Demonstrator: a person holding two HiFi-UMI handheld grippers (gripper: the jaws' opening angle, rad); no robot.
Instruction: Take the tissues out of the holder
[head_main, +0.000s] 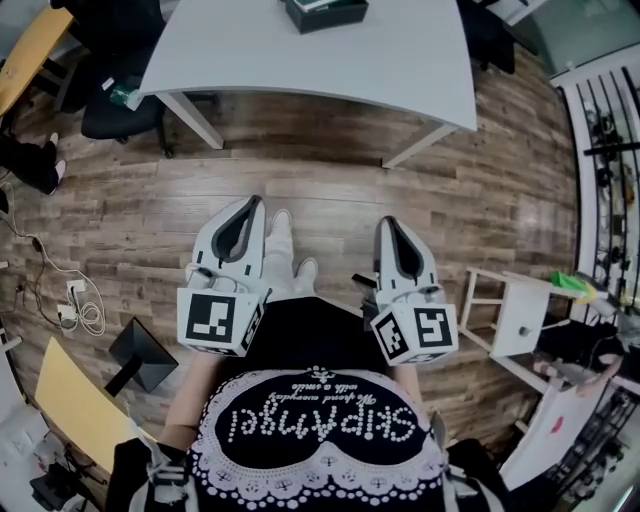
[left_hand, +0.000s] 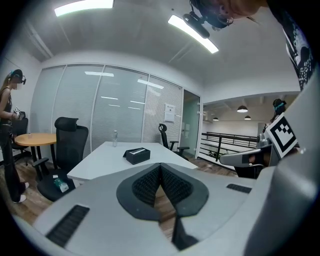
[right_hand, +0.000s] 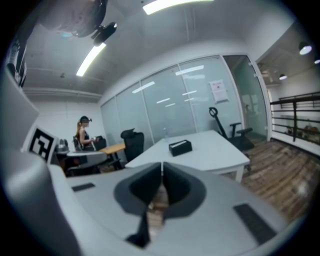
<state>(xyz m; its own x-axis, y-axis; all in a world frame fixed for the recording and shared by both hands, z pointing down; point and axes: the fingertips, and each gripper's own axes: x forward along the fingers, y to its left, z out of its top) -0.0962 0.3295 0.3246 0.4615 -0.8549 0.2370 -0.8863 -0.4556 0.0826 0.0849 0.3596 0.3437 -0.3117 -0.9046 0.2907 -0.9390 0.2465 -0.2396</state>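
The tissue holder (head_main: 325, 12) is a black box with white tissue showing at its top, standing on a white table (head_main: 300, 60) at the far end of the head view. It also shows in the left gripper view as the holder (left_hand: 137, 155) and in the right gripper view as the holder (right_hand: 180, 147). Both grippers hang over wooden floor, well short of the table. My left gripper (head_main: 253, 202) has its jaws pressed together with nothing in them, and so does my right gripper (head_main: 388, 222). The closed tips appear as the left gripper (left_hand: 160, 167) and the right gripper (right_hand: 162, 165).
A black office chair (left_hand: 67, 145) stands left of the table, another chair (left_hand: 164, 135) behind it. A water bottle (left_hand: 115, 138) is on the table's far end. A person (right_hand: 82, 135) stands by a round wooden table (left_hand: 35, 139). A white stool (head_main: 515, 315) is to my right.
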